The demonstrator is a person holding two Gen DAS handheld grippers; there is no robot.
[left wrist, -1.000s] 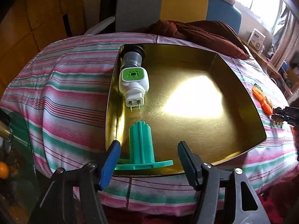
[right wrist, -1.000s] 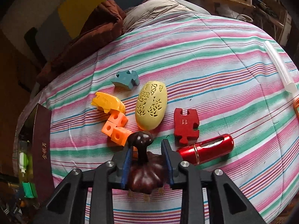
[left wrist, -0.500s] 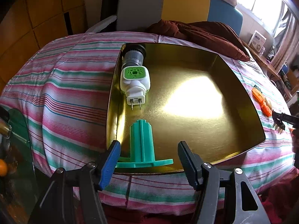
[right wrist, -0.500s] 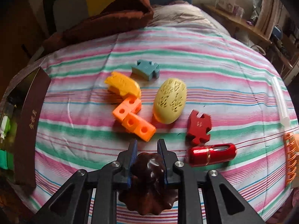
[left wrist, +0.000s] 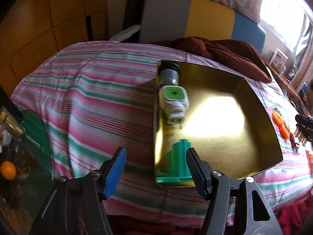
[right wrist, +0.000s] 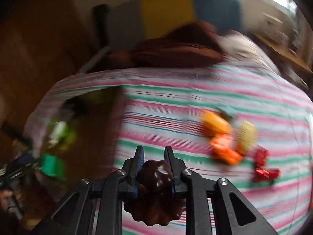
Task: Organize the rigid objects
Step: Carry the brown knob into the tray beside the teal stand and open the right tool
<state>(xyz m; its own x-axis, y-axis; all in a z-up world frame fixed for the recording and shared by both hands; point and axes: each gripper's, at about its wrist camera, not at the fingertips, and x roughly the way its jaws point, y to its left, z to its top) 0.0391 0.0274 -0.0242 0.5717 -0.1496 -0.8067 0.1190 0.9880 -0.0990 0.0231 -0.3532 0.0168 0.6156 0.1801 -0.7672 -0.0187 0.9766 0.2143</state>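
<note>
Since lifted: brown carving (right wrist: 156, 186), trayward.

The square gold tray (left wrist: 260, 137) looks like polished metal, mirror-glossy, with glare at its centre. At its 9 o'clock edge lies a white and green plug adapter (left wrist: 174, 101) of smooth, satiny plastic; at 7 o'clock a teal finned plastic piece (left wrist: 179, 156), matt. Under it all is my striped pink, green and white quilted cloth (left wrist: 97, 101), soft and matt. My right tongs (right wrist: 154, 157) pinch a dark brown carved knob (right wrist: 154, 174), glossy like lacquered wood.
</note>
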